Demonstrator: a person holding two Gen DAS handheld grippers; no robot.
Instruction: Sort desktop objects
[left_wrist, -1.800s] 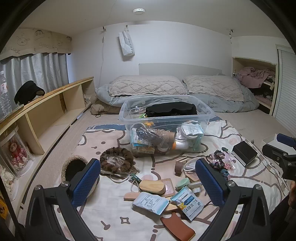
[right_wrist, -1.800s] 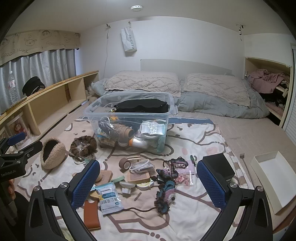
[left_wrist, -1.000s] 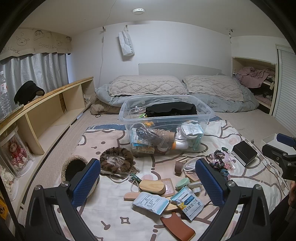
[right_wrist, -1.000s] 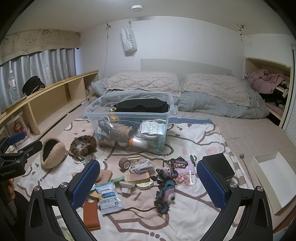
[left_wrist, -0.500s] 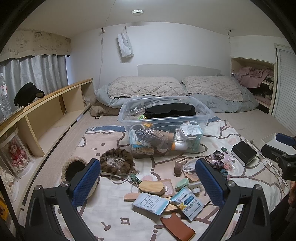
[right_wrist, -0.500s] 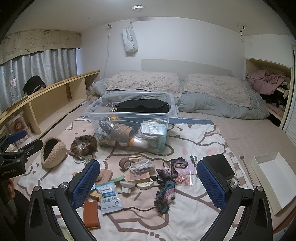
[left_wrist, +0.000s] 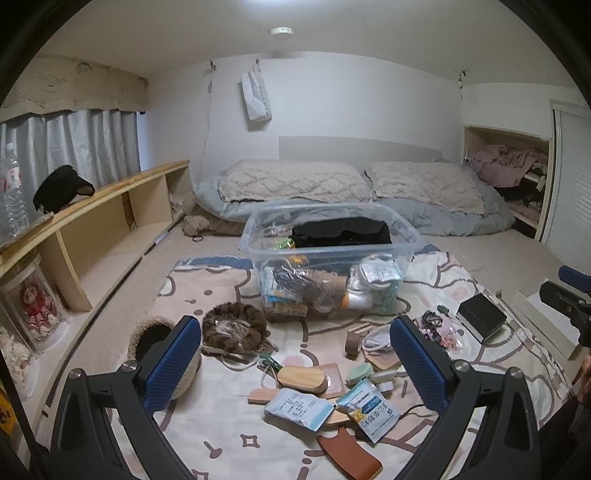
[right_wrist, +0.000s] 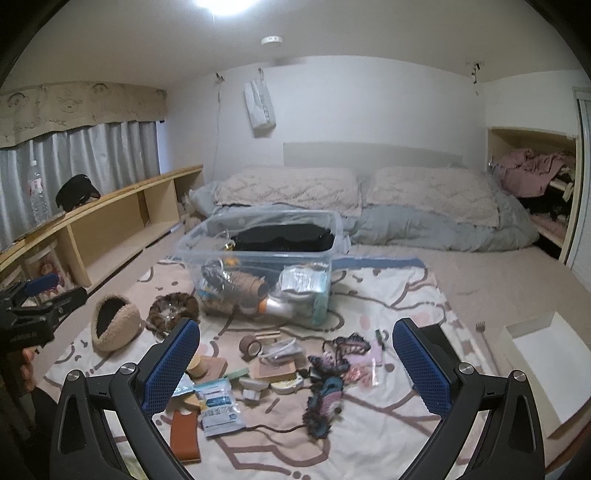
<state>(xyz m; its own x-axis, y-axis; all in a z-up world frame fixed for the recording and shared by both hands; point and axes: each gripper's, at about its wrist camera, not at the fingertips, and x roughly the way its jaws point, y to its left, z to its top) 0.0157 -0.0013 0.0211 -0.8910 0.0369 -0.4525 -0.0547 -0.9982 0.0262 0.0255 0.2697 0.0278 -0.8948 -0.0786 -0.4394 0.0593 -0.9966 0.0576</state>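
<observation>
Two grippers hung over the cluttered blanket (left_wrist: 207, 291), each with its blue pads spread wide and nothing between them. Between the left gripper's (left_wrist: 295, 363) fingers lay a wooden brush (left_wrist: 302, 378), a white sachet (left_wrist: 297, 403) and a blue-printed packet (left_wrist: 369, 404), with a brown leather case (left_wrist: 349, 458) nearest the camera. A fur hat (left_wrist: 233, 326) sat just beyond its left pad, beside a fleece-lined cap (left_wrist: 149, 338) partly hidden by that pad. The right gripper (right_wrist: 295, 369) hovered over a tape roll (right_wrist: 250, 346), a coiled cable in a bag (right_wrist: 279, 349), a small round tin (right_wrist: 285, 386) and a crocheted scarf (right_wrist: 327, 391) trailing toward the camera. A black box (left_wrist: 480, 317) lay to the right of the pile, largely hidden behind the right pad in the right view. Farther off stood a clear bin (left_wrist: 328, 254), open-topped and already holding a black bag (left_wrist: 341, 232), packets and a tube-like object. A white tray (right_wrist: 543, 362) rested at the blanket's right edge, a fork (right_wrist: 482, 332) just beside it. Behind lay two pillows (right_wrist: 354, 188) on a grey duvet (right_wrist: 436, 229), and along the left wall ran a wooden shelf (left_wrist: 92, 221) with a black cap (left_wrist: 61, 186) and a water bottle (left_wrist: 13, 195) on top. Each view caught the other gripper at its edge.
</observation>
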